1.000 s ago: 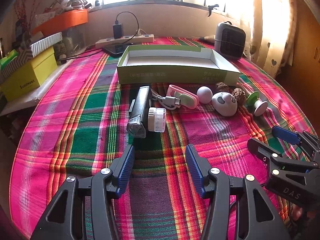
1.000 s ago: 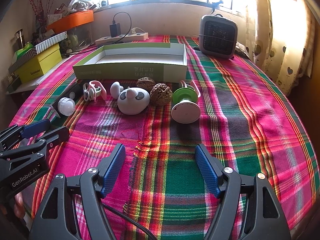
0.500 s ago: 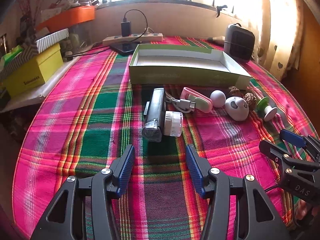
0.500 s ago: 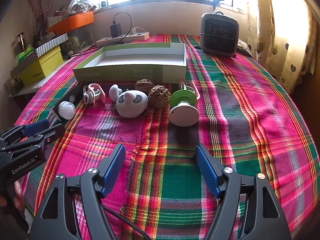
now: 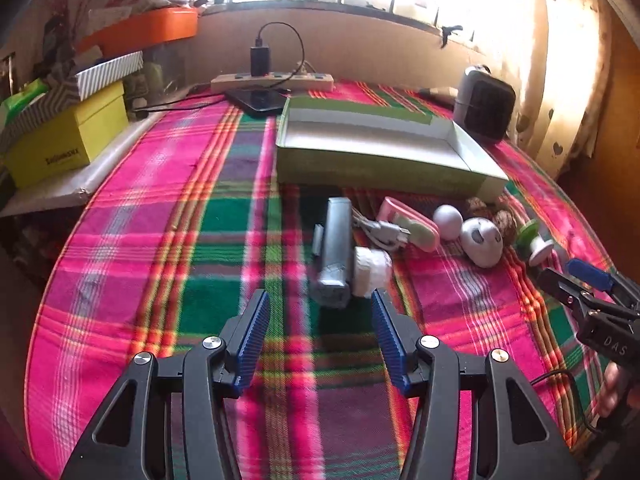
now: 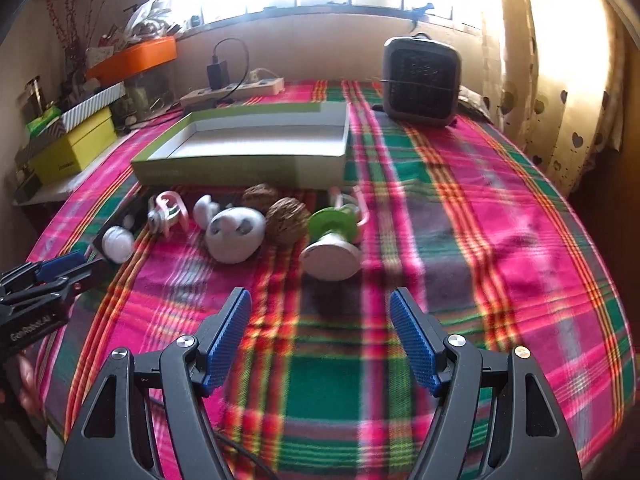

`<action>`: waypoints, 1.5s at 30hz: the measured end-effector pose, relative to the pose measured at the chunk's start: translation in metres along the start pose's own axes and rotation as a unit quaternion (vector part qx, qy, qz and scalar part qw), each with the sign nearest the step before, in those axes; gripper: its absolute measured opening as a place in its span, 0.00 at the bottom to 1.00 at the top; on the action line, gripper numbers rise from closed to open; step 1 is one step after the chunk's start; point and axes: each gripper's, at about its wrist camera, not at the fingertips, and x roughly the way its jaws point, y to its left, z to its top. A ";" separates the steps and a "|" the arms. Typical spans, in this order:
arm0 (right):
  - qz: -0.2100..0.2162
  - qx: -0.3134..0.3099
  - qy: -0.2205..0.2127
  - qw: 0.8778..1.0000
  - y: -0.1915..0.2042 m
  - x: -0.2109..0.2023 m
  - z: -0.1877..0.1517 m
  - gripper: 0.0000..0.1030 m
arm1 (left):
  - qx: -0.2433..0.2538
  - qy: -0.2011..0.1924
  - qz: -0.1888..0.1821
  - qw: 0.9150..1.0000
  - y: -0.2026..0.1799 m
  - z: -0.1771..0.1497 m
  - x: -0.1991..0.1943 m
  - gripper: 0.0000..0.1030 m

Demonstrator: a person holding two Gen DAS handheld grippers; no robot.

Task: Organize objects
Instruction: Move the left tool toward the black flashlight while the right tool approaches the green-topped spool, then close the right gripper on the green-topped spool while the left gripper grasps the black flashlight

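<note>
A shallow green box (image 5: 380,160) (image 6: 248,168) with a white inside lies empty on the plaid cloth. In front of it runs a row of small things: a grey bike light (image 5: 336,248), a white roll (image 5: 370,268) (image 6: 117,243), a pink clip with a cable (image 5: 408,226) (image 6: 168,212), a white ball (image 5: 448,222), a white panda toy (image 5: 482,242) (image 6: 236,234), two walnuts (image 6: 286,220) and a green and white spool (image 5: 534,242) (image 6: 332,248). My left gripper (image 5: 318,316) is open just short of the bike light. My right gripper (image 6: 320,320) is open just short of the spool.
A grey heater (image 6: 420,80) stands at the back right. At the back are a power strip (image 5: 272,80) with a charger and a dark phone (image 5: 258,100). Yellow and striped boxes (image 5: 64,144) sit on a ledge at the left. A curtain (image 6: 560,60) hangs at the right.
Both grippers have moved forward toward the row of objects, so the bike light and the spool now lie closer to the fingertips. Both stay open.
</note>
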 end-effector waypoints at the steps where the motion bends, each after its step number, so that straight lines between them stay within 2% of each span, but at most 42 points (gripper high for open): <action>1: -0.001 0.004 -0.001 1.000 -0.003 0.000 0.002 0.70 | -0.004 0.002 0.000 1.000 0.003 0.002 0.001 0.49; 8: 0.008 0.011 0.016 1.000 -0.012 0.015 0.016 0.70 | -0.027 0.005 -0.021 0.999 0.016 0.013 0.005 0.49; 13: 0.012 0.007 0.018 1.000 -0.013 0.021 0.022 0.70 | -0.017 0.002 -0.024 1.000 0.015 0.016 0.006 0.49; 17: 0.019 0.008 0.027 0.999 -0.014 0.027 0.024 0.58 | -0.015 0.005 -0.023 1.000 0.015 0.018 0.010 0.49; 21: 0.025 0.009 0.032 0.999 -0.014 0.030 0.025 0.54 | -0.008 0.007 -0.018 1.000 0.014 0.021 0.014 0.49; 23: 0.028 0.008 0.037 0.999 -0.014 0.032 0.026 0.45 | -0.006 0.010 -0.018 1.000 0.014 0.022 0.017 0.49; 27: 0.031 0.006 0.044 0.999 -0.014 0.035 0.028 0.35 | -0.009 0.024 -0.019 0.999 0.017 0.026 0.026 0.49; 45: 0.031 0.008 0.048 0.998 -0.014 0.041 0.035 0.34 | 0.042 0.040 -0.015 0.998 0.012 0.047 0.050 0.49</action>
